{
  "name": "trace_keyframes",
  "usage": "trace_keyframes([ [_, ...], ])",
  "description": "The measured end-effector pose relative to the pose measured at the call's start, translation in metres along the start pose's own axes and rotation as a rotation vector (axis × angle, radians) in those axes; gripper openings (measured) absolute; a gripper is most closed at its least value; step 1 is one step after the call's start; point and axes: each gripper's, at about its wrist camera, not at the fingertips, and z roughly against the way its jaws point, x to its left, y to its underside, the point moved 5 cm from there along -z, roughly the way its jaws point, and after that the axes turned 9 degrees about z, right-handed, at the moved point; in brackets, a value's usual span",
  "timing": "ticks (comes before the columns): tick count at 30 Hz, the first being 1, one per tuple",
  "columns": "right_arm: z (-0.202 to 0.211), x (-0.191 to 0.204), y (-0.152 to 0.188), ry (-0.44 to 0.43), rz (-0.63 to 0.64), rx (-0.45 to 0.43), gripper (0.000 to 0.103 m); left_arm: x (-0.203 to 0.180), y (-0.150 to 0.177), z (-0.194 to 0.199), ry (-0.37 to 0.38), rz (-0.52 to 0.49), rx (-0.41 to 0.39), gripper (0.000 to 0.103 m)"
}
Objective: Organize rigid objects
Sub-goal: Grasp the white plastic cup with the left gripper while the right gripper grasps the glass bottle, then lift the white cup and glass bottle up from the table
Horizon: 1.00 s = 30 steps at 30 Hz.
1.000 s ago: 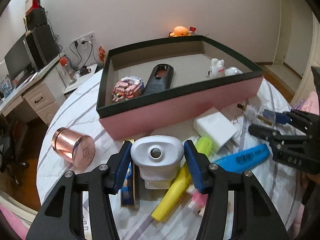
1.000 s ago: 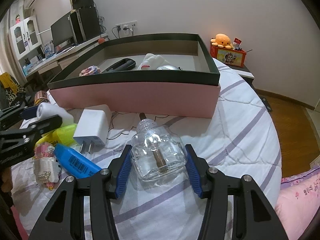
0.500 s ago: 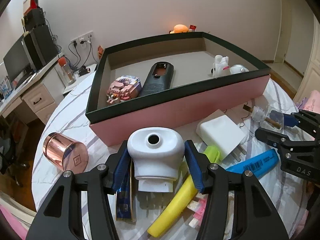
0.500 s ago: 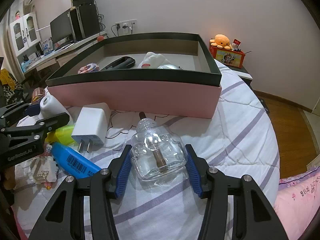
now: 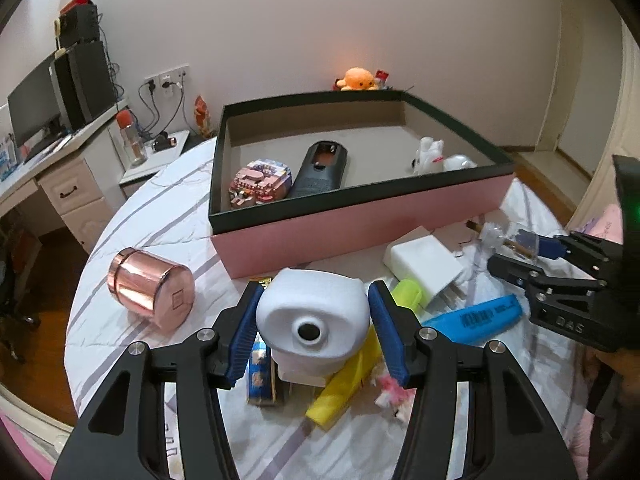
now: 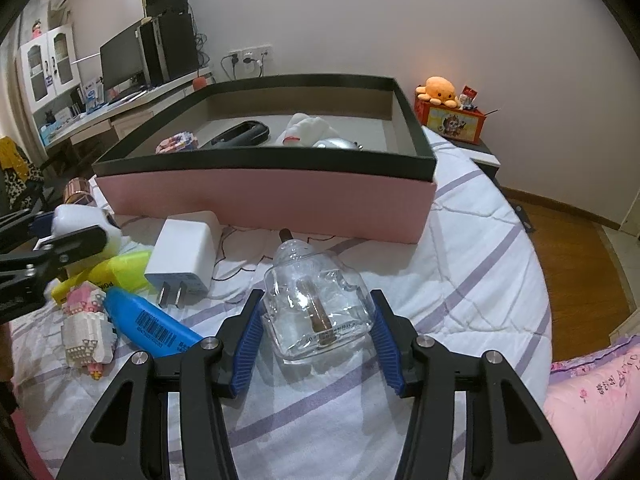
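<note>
Both tools loaded, both near the pink-sided open box w/ dark green rim = landmark. Left tool is clenched on a white rounded plastic dispenser housing w/ a round hole in its face, blue pads on its two side walls; it's lifted off the bed, just in front of the box's near wall, above the yellow tube and small blue pack. Hole faces back toward the cam, body's long axis runs roughly along the tool's pointing line, toward the box. Judgement: hollow plastic, light, stiff, smooth and curved so could slip or twist out; the flatter side walls are the right hold, no need to squeeze hard. Right tool is closed on a clear squat glass bottle w/ a brown wick rod inside, pads on its broad sides; neck and wick tip point at the box's near wall, long axis along the tool line. Can't tell if it's clear of the striped bedsheet or resting on it. Judgement: glass, heavier, slick, fragile; grip at the wide body, keep off the neck, set down gently inside the box. Already in the box: black remote-like case, pink brick model, white figurine. White charger plug lies just in front of the box, between the two tools.
</note>
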Motion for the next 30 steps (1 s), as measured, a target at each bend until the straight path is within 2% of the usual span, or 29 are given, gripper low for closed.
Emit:
trace_keyframes([
  [8, 0.016, 0.003, -0.003, 0.003, -0.016, -0.04, 0.052, 0.011, 0.006, 0.029, 0.036, 0.012, -0.023, 0.054],
  [18, 0.033, 0.015, 0.001, -0.031, -0.005, -0.046, 0.052, 0.014, 0.042, 0.058, 0.06, -0.028, -0.005, 0.053],
  [22, 0.038, 0.02, 0.007, -0.041, -0.007, -0.05, 0.052, 0.017, 0.056, 0.049, 0.051, -0.022, 0.031, 0.052],
  [25, 0.038, 0.024, 0.011, -0.046, -0.003, -0.039, 0.052, 0.021, 0.058, 0.048, 0.053, -0.001, 0.028, 0.052],
  [30, 0.038, 0.028, 0.016, -0.053, -0.004, -0.025, 0.052, 0.019, 0.059, 0.038, 0.026, 0.005, 0.045, 0.056],
])
